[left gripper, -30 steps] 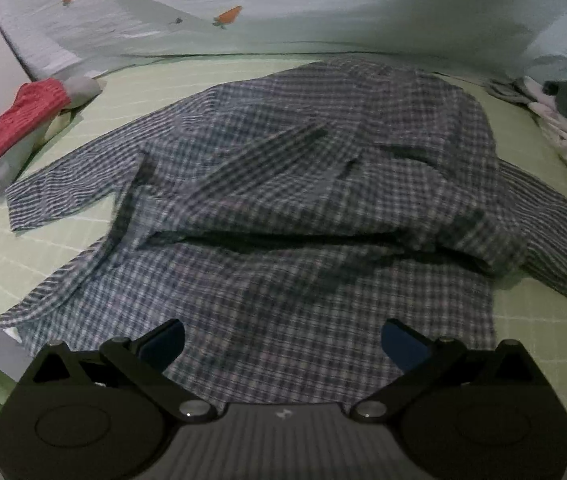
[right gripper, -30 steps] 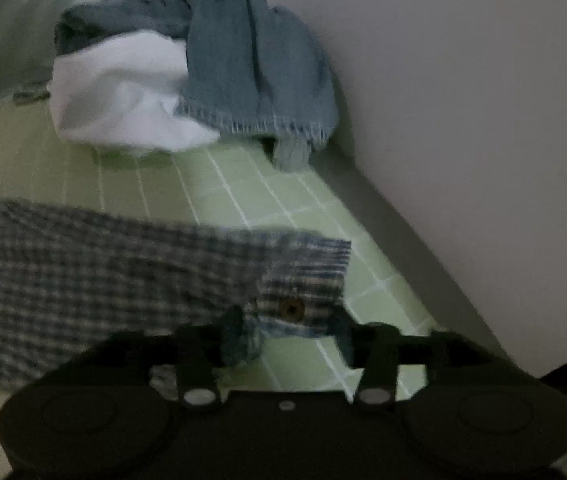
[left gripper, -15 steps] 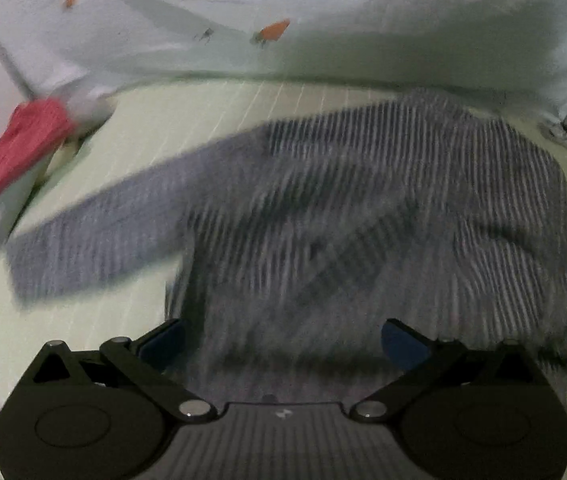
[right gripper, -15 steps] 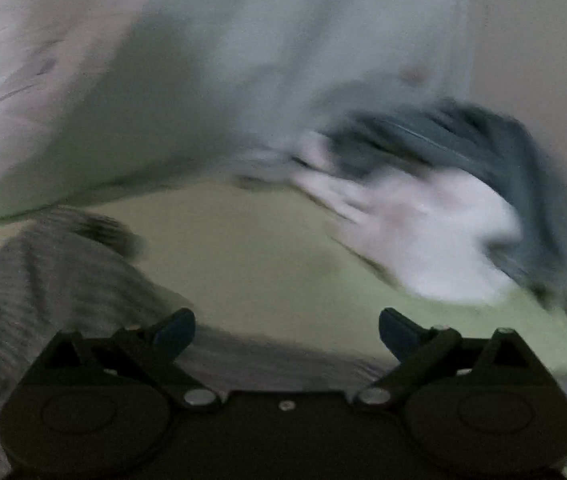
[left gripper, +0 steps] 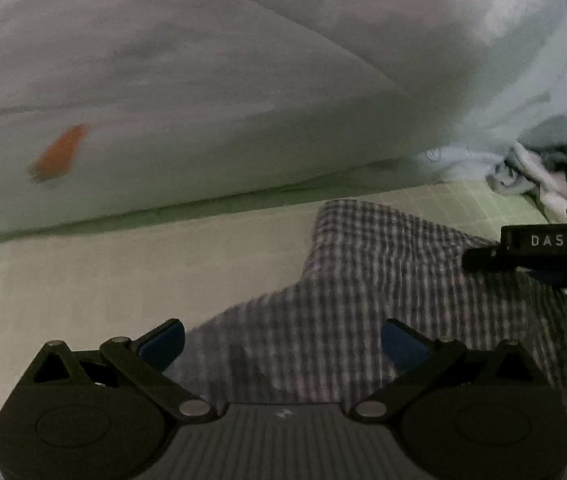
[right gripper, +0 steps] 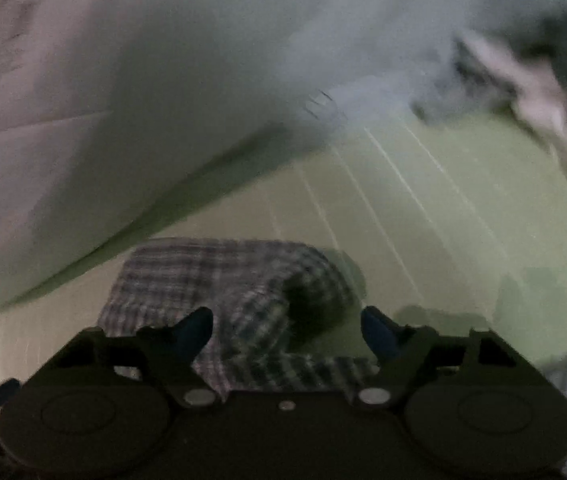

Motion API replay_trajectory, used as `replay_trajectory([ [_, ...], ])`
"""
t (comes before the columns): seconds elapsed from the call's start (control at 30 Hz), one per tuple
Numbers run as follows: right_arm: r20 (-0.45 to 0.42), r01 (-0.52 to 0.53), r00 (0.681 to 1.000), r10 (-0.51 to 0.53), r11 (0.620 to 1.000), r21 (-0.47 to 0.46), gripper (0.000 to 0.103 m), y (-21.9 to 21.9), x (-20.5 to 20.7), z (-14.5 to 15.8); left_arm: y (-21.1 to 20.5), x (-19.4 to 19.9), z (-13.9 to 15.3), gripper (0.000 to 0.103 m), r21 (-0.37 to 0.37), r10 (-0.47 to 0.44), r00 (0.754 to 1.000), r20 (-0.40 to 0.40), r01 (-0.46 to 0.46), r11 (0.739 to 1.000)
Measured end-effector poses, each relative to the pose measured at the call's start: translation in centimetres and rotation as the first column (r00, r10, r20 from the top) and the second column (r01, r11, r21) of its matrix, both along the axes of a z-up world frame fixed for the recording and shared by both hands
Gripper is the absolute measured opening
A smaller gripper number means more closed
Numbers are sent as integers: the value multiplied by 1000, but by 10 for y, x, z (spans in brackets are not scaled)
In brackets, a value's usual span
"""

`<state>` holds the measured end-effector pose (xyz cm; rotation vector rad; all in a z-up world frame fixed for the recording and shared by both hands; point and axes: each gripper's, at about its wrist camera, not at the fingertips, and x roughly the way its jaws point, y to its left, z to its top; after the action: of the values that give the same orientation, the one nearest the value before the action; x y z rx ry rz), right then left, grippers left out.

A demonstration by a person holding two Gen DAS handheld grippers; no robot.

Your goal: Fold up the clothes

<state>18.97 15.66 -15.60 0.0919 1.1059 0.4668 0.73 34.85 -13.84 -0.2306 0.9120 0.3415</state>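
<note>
Plaid shirt spread on green bed sheet, left gripper and right gripper fingers held apart, nothing pinched, laundry pile blurred, cut off at right edge.

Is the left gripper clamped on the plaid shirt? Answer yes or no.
No: the left gripper has its jaws spread wide, with the plaid shirt lying loose beyond them.

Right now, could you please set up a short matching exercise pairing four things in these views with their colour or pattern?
Things:
1. shirt
2. sheet
3. quilt
4. left gripper pads

Descriptions:
A. pale green with a white grid
B. blue
C. dark checked
D. whitish with an orange motif

Pairs: 1-C, 2-A, 3-D, 4-B
</note>
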Motion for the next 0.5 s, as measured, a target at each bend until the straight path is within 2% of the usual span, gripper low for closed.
replay_trajectory([
  [0.03,-47,41,998,-41,999,0,78,0,5,-6,1,10,-6,101,-7,-27,1000,-3,27,1000],
  [0.07,-76,55,996,-53,998,14,67,0,9,-11,3,18,-11,99,-19,-46,999,-5,46,999],
  [0.1,-101,54,994,-49,998,43,58,0,12,-16,5,24,-17,92,-33,-56,998,-5,55,998],
  [0.13,-123,46,992,-37,996,75,43,0,13,-19,8,30,-21,82,-48,-62,998,-3,61,997],
  [0.17,-129,32,991,-21,996,86,32,3,15,-21,10,35,-25,77,-60,-64,998,0,64,996],
  [0.2,-131,16,991,-4,995,97,29,6,17,-23,13,38,-30,63,-71,-66,998,2,66,995],
  [0.23,-100,-17,995,25,996,88,24,12,16,-22,15,41,-34,43,-88,-65,998,0,65,994],
  [0.27,-68,-50,996,55,996,79,17,18,15,-21,18,43,-40,33,-110,-63,998,-3,63,992],
  [0.3,-36,-88,995,91,993,75,13,25,14,-19,20,44,-45,15,-122,-54,999,-6,53,991],
  [0.37,1,-134,991,135,987,87,9,37,15,-17,25,39,-51,6,-121,-28,999,24,31,992],
  [0.5,74,-221,974,213,966,135,8,73,25,-5,39,30,-46,3,-55,50,997,66,-47,997],
])
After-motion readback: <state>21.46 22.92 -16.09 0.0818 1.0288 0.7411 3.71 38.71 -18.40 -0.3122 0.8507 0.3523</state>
